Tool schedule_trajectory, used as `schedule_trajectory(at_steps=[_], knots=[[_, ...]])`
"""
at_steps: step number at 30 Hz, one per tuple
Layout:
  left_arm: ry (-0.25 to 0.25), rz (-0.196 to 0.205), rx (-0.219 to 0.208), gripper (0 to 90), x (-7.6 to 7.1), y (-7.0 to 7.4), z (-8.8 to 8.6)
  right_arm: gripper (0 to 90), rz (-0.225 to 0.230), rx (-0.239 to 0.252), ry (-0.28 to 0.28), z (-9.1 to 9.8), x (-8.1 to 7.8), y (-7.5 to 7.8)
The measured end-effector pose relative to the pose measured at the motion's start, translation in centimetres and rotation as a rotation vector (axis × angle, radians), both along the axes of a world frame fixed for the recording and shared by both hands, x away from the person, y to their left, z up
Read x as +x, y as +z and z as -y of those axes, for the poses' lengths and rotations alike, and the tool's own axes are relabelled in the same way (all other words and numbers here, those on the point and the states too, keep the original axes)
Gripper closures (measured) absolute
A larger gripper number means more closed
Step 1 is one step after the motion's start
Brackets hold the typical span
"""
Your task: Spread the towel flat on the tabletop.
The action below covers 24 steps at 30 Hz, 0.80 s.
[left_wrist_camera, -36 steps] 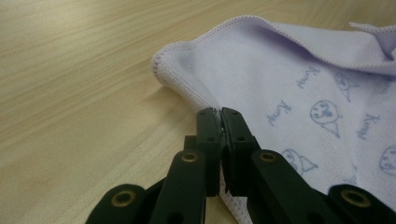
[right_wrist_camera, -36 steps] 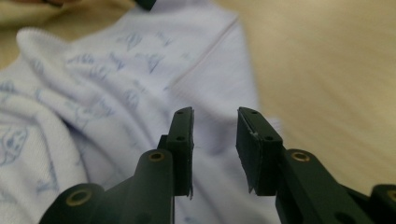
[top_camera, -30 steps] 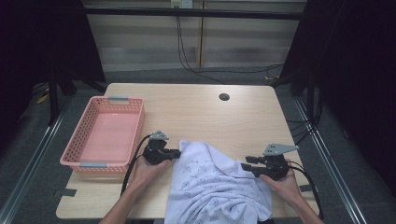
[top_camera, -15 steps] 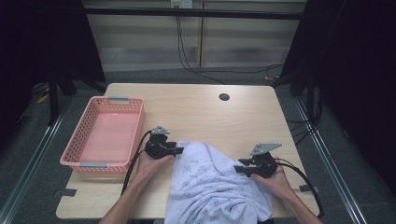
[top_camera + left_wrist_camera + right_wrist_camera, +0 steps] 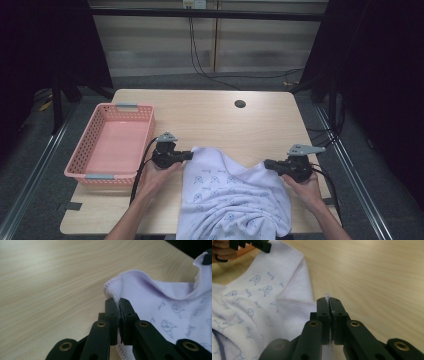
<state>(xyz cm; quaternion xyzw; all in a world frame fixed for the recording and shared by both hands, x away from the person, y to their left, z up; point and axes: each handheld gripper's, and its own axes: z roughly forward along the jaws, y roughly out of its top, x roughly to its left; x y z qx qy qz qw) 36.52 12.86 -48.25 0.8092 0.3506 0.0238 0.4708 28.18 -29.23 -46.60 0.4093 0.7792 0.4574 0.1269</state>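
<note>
Two grippers, one cloth, and both have a bite on it. The left gripper [image 5: 189,155] has its jaws pinched on the hemmed corner of the cloth [image 5: 232,200]; in the left gripper view [image 5: 119,302] you can see the stitched edge squeezed right between the tips, with a bit of hem poking out below the jaws too. Those jaws have just been closing, and the fabric is in between them. Same story on the other side: the right gripper [image 5: 267,163] has been closing as well, and in the right gripper view [image 5: 329,301] a thin sliver of white edge sits clamped between its tips, with the rest of the cloth [image 5: 257,315] spreading off to the left of the jaws.

So the cloth lies at the near edge of the bench [image 5: 210,115], its two far corners held up at the jaws and the middle sagging between them. The bulk of it is bunched toward the person and hangs over the bench's front edge. It's pale lilac-white with little printed figures.

Count-wise: one cloth, two grippers, two hands, one pink basket [image 5: 85,172] sitting just left of the left gripper, and one dark round hole [image 5: 240,104] in the bench farther back.
</note>
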Motion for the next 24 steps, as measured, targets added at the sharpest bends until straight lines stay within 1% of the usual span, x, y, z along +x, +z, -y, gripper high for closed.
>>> schedule_trajectory(at_steps=[1, 2, 4, 7, 8, 9, 10, 11, 12, 14, 16, 19, 20, 22, 23, 24], knots=[[0.014, 0.020, -0.011, 86.6, -0.4, 0.8, -0.5, 87.6, 0.010, 0.009, -0.009, 0.5, 0.0, 0.5], [0.020, 0.029, -0.019, 86.6, -0.6, 1.3, -0.8, 87.7, 0.021, 0.017, -0.029, 0.9, 0.0, 1.0], [0.030, 0.045, -0.037, 86.6, -0.9, 2.0, -1.4, 87.9, 0.042, 0.043, -0.054, 1.8, -0.1, 2.0], [0.028, 0.058, -0.060, 86.7, -1.3, 2.9, -2.1, 87.9, 0.072, 0.065, -0.076, 2.8, -0.2, 3.2], [0.025, 0.061, -0.068, 86.7, -1.5, 3.1, -2.2, 88.0, 0.081, 0.072, -0.084, 3.0, -0.2, 3.6], [0.024, 0.076, -0.052, 86.7, -1.5, 3.5, -2.2, 88.0, 0.086, 0.076, -0.089, 3.1, -0.1, 3.9], [0.021, 0.086, -0.054, 86.7, -1.6, 4.0, -2.1, 88.0, 0.097, 0.080, -0.091, 3.2, 0.1, 4.3], [0.018, 0.092, -0.070, 86.7, -1.7, 4.6, -2.1, 88.0, 0.107, 0.082, -0.099, 3.2, 0.3, 4.7], [0.011, 0.104, -0.069, 86.7, -1.7, 5.2, -2.0, 88.0, 0.120, 0.083, -0.104, 3.3, 0.6, 5.2], [0.007, 0.130, -0.074, 86.7, -1.7, 6.5, -1.8, 87.9, 0.142, 0.101, -0.112, 3.6, 1.0, 6.1], [0.008, 0.153, -0.078, 86.7, -1.4, 7.6, -1.9, 88.0, 0.159, 0.114, -0.121, 3.9, 1.5, 6.9], [0.032, 0.182, -0.074, 86.7, -0.6, 9.1, -2.4, 88.0, 0.180, 0.121, -0.132, 4.3, 2.3, 8.0], [0.042, 0.188, -0.081, 86.7, -0.3, 9.6, -2.5, 88.0, 0.185, 0.123, -0.136, 4.4, 2.6, 8.4], [0.062, 0.202, -0.081, 86.7, 0.5, 10.6, -2.9, 88.0, 0.194, 0.138, -0.142, 4.6, 3.2, 9.2], [0.070, 0.211, -0.084, 86.8, 1.0, 11.2, -3.1, 88.0, 0.202, 0.137, -0.145, 4.7, 3.6, 9.6], [0.074, 0.217, -0.078, 86.7, 1.2, 11.6, -3.2, 88.0, 0.207, 0.136, -0.148, 4.8, 4.1, 10.0]])
